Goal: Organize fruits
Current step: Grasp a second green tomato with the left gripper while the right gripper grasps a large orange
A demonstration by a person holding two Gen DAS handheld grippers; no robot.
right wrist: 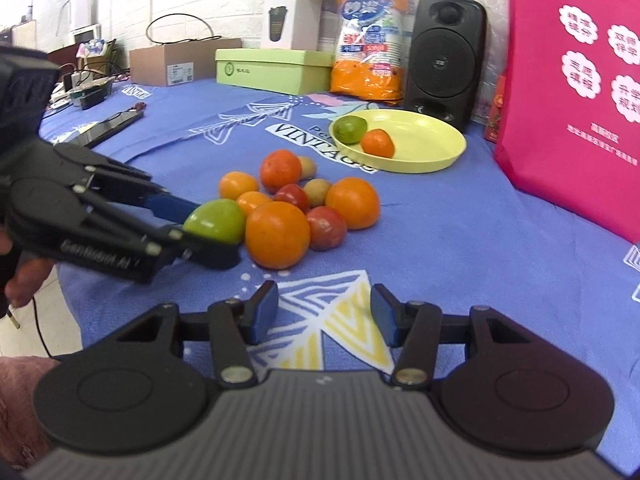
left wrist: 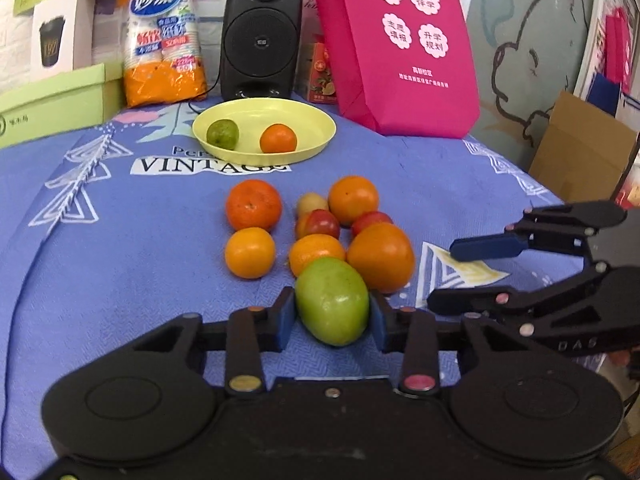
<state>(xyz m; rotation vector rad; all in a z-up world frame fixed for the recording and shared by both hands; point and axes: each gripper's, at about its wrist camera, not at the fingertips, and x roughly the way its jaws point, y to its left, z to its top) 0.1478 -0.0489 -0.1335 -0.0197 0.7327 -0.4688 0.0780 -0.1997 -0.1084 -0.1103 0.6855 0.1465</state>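
Observation:
My left gripper [left wrist: 333,316] is shut on a large green fruit [left wrist: 332,300] at the near edge of a pile of oranges [left wrist: 380,256] and small red fruits [left wrist: 322,222] on the blue cloth. The same green fruit [right wrist: 216,219] shows in the right wrist view, between the left gripper's fingers [right wrist: 172,204]. A yellow plate [left wrist: 312,120] behind the pile holds a small green fruit [left wrist: 222,133] and a small orange [left wrist: 278,138]. My right gripper [right wrist: 324,314] is open and empty, low over the cloth, right of the pile; it also shows in the left wrist view [left wrist: 460,276].
A pink bag [left wrist: 404,48] stands behind the plate on the right. A black speaker [left wrist: 260,36], an orange pack of paper cups [left wrist: 162,36] and a green box [left wrist: 56,100] line the back. A phone [right wrist: 108,126] lies at the cloth's far left.

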